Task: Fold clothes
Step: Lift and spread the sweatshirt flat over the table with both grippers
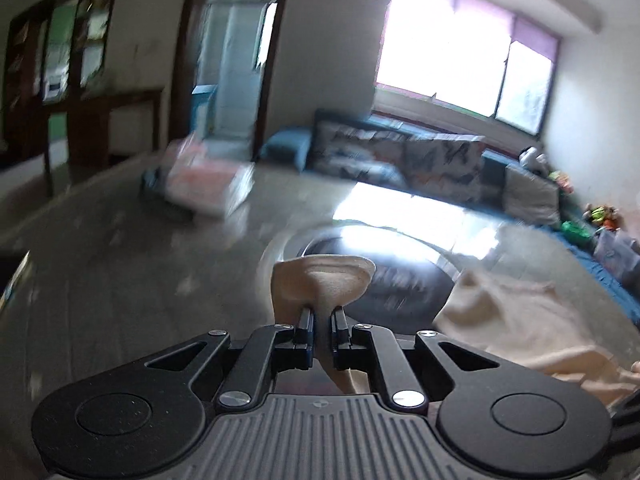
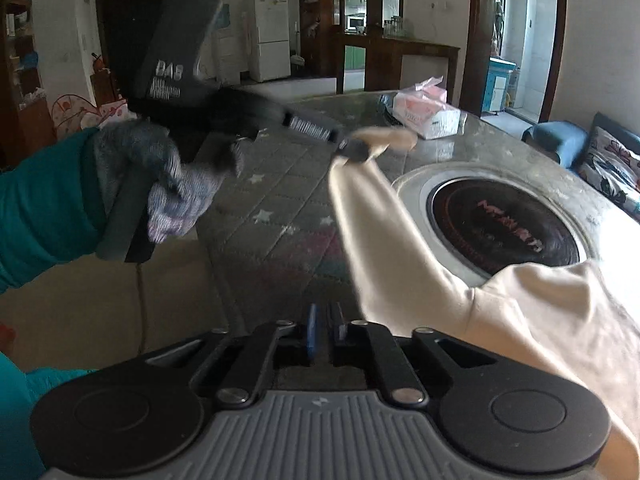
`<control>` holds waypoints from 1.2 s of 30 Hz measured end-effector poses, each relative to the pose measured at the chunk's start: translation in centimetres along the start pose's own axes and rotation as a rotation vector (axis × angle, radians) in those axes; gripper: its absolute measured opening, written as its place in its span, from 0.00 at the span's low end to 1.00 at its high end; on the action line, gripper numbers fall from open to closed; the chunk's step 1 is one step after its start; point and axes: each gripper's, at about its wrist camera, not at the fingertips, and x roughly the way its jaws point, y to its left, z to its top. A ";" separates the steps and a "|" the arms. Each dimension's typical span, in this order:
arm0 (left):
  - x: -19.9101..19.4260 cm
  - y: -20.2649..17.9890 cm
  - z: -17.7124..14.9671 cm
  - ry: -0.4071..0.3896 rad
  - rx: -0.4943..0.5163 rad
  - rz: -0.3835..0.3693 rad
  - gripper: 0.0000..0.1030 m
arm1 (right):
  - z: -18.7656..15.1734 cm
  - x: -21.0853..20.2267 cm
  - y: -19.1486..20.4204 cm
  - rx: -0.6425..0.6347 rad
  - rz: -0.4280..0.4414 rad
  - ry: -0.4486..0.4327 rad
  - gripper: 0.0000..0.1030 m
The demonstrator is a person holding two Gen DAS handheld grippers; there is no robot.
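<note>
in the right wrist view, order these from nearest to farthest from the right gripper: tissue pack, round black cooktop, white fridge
Measured from the right gripper at the bottom centre:
1. Round black cooktop: set into the table, ahead and to the right.
2. Tissue pack: pink and white, near the table's far edge, ahead right.
3. White fridge: against the back wall, well beyond the table.

White letters reading "BAS" stand on the dark grey body of the left gripper [image 2: 352,148] in the right wrist view; a second white line beneath them is too blurred to read. Red lettering crosses the black round cooktop [image 2: 504,220] set in the table, but stays illegible. The pink tissue pack [image 2: 424,114] bears print too small to make out.
</note>
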 end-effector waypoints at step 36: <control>1.9 -10.5 -1.5 0.105 0.295 -0.318 0.43 | -8.0 -5.5 -6.4 0.233 -0.322 0.097 0.03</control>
